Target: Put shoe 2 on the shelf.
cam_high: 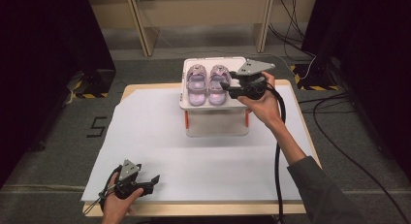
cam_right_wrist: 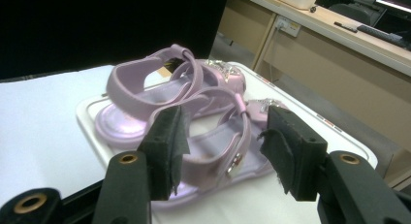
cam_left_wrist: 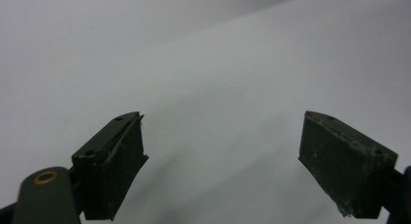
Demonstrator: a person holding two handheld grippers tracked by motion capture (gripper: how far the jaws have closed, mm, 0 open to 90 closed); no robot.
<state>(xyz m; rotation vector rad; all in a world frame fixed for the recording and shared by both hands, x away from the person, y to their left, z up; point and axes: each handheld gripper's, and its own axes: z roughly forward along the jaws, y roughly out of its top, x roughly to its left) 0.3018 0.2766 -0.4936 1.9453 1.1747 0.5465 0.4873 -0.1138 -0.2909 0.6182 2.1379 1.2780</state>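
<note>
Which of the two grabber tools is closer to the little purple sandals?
The right one. The right gripper is right beside the pair of purple sandals on the white stand, its jaws open around a strap. The left gripper hovers over the near table edge, far away.

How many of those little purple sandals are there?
2. The left sandal and the right sandal lie side by side on the white tray, the right one next to the right gripper.

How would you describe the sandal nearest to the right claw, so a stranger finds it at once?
At the table's far edge stands a white tray on a low stand. Two lilac sandals lie on it side by side. The wanted sandal is the right one, beside the right claw.
</note>
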